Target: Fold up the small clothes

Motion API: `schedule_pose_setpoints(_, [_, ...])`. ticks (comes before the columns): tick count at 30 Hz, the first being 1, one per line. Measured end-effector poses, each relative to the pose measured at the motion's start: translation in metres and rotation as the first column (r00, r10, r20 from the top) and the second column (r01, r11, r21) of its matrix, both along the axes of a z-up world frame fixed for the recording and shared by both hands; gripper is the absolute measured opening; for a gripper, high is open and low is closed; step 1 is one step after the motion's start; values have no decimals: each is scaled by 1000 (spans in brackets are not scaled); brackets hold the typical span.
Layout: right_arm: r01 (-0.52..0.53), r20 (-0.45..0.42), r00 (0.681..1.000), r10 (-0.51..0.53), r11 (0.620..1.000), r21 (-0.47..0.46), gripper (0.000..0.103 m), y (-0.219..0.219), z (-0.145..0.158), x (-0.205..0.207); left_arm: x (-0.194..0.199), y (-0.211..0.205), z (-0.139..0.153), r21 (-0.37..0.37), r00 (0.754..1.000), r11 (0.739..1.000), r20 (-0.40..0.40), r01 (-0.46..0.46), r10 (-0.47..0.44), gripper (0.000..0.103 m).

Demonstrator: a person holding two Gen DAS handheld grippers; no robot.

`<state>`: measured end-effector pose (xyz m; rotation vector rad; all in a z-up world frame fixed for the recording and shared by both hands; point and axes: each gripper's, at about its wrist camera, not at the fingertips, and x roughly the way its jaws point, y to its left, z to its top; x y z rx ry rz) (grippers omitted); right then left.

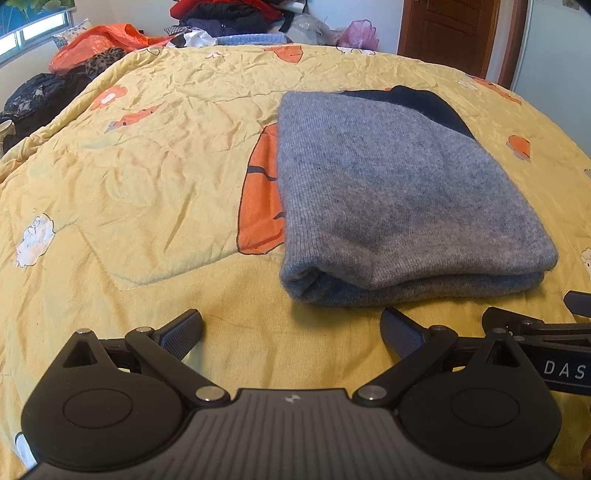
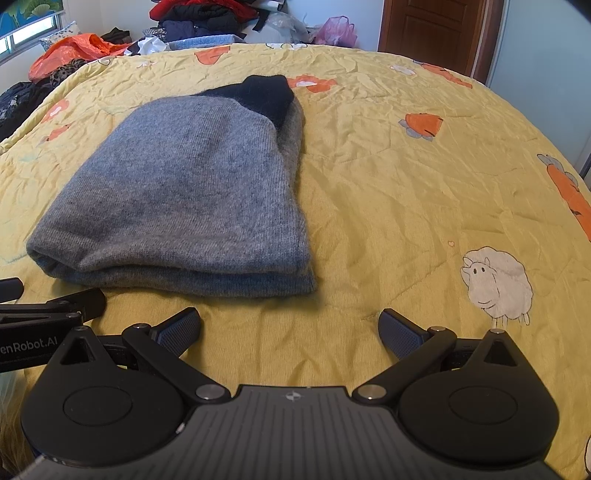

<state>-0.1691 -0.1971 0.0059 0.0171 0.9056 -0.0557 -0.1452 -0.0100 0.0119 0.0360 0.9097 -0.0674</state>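
A grey knit garment [image 1: 399, 199] with a dark navy part at its far end lies folded in a flat stack on the yellow quilt [image 1: 147, 166]. It also shows in the right wrist view [image 2: 184, 199]. My left gripper [image 1: 291, 332] is open and empty, just in front of the garment's near left corner, not touching it. My right gripper [image 2: 290, 330] is open and empty, in front of the garment's near right corner. Each gripper's side shows at the edge of the other's view.
The quilt [image 2: 406, 184] has orange and sheep prints. A pile of clothes [image 1: 225, 18] and plastic bags [image 1: 107, 40] lies at the far end of the bed. Dark clothes [image 1: 33, 99] lie at the far left edge. A brown door [image 1: 450, 33] stands behind.
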Motion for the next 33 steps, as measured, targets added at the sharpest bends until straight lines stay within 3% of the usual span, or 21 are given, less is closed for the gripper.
schedule_pose_setpoints(33, [-1,-3,1000,1,1000,0,103,0,0,0,2,-1,0,2,1000,1000,-9,0,0,103])
